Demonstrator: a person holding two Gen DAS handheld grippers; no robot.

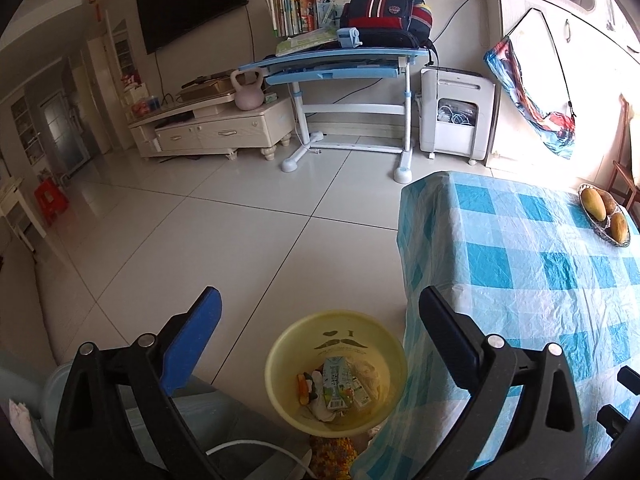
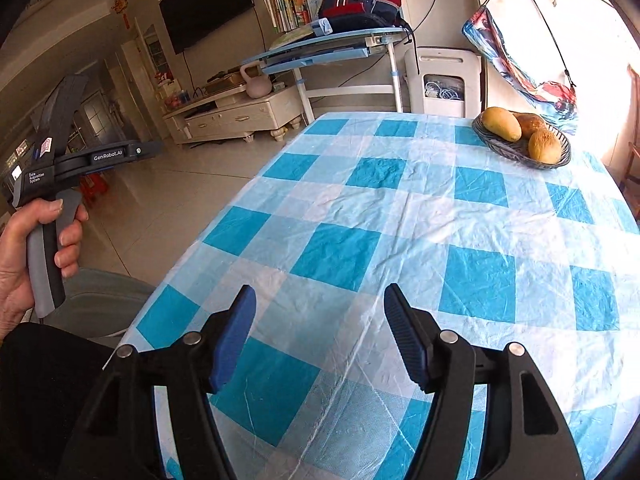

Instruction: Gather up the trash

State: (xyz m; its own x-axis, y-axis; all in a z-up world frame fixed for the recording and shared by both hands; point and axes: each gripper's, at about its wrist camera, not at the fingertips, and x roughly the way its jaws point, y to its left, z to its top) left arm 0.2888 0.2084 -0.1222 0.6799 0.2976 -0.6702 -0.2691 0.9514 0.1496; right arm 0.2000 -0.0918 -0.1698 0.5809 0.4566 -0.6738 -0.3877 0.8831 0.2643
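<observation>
A bench (image 2: 400,208) draped in blue-and-white checked plastic stands beside a round yellow plastic bin (image 1: 336,372) on the tiled floor. Discarded cartons and wrappers (image 1: 340,388) lie inside, below the released, empty left gripper (image 1: 320,320). The right gripper (image 2: 320,320) hangs released and empty above the cloth.

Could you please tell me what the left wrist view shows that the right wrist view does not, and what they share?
Only the left wrist view shows the yellow bin on the floor, with a carton and other trash inside. Only the right wrist view shows the person's hand gripping the left tool's handle. Both show the checked tablecloth, the fruit bowl and open, empty tongs.
</observation>
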